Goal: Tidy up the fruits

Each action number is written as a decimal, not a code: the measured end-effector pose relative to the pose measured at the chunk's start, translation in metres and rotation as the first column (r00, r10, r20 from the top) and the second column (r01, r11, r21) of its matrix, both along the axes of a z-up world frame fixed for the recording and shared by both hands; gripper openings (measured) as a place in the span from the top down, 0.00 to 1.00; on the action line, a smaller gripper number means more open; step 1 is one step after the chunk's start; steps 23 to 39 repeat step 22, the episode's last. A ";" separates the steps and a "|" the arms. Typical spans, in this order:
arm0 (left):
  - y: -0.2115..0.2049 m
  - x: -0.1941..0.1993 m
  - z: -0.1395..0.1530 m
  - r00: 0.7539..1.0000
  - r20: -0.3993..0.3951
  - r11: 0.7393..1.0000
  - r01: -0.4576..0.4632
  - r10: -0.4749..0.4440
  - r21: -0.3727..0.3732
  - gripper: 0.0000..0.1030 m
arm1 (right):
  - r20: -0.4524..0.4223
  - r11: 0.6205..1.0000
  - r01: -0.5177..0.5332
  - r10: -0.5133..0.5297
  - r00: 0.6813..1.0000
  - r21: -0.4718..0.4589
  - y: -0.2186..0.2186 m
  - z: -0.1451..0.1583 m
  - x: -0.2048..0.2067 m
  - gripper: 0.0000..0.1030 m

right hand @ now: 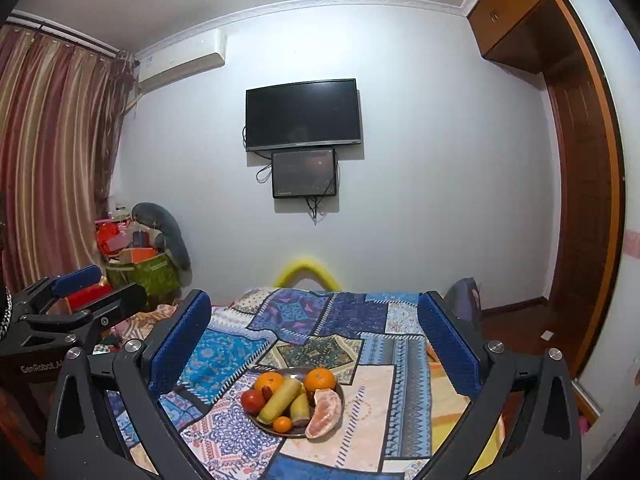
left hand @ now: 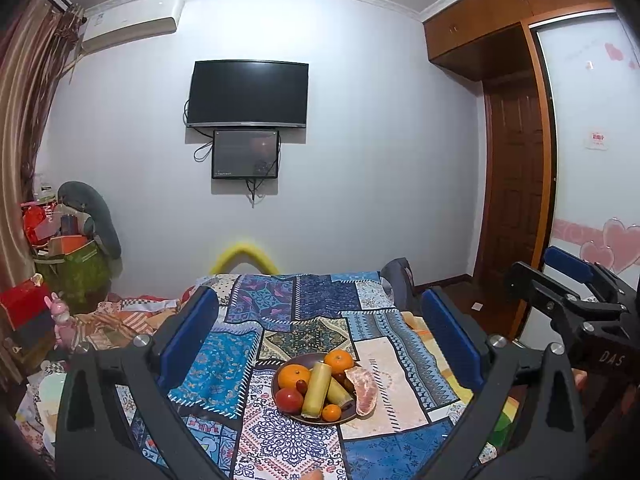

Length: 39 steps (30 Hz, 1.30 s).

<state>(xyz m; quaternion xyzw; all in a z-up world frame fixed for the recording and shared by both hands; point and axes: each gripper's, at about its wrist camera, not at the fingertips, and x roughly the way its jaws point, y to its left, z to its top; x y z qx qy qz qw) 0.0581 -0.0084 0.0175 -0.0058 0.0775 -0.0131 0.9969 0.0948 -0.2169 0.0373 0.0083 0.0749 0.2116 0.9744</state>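
on plate, dark fruit half hidden, unclear.

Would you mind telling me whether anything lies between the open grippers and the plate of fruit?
Nothing visible does: only bare patchwork cloth lies between the left gripper, the right gripper and the plate of fruit.

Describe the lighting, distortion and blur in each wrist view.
Left wrist view: strong fisheye bend, the wardrobe and curtain curve inward, corners go black; bright glare washes the wall near the air conditioner; the plate of fruit is sharp.
Right wrist view: same bowing and dark corners; light is more even; the yellow foam piece at the far end of the bed looks soft-edged.
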 end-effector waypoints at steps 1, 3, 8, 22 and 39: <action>0.000 0.000 0.000 1.000 -0.002 1.000 0.002 -0.002 -0.001 0.00 | 0.000 1.000 0.000 0.000 1.000 0.000 0.000 0.000 0.000 0.00; 0.000 0.000 -0.001 1.000 -0.004 1.000 0.002 -0.002 -0.005 0.00 | 0.001 1.000 0.001 -0.001 1.000 0.001 0.000 0.000 0.000 0.00; -0.001 0.001 -0.001 1.000 -0.010 1.000 0.005 -0.005 -0.002 0.00 | 0.004 1.000 0.004 -0.004 1.000 -0.006 0.001 0.000 0.000 0.00; 0.001 0.010 -0.007 0.999 -0.038 1.000 0.011 -0.012 -0.016 0.00 | -0.015 1.000 0.013 -0.014 1.000 -0.016 0.004 -0.006 0.005 0.00; 0.001 0.010 -0.007 0.999 -0.038 1.000 0.011 -0.012 -0.016 0.00 | -0.015 1.000 0.013 -0.014 1.000 -0.016 0.004 -0.006 0.005 0.00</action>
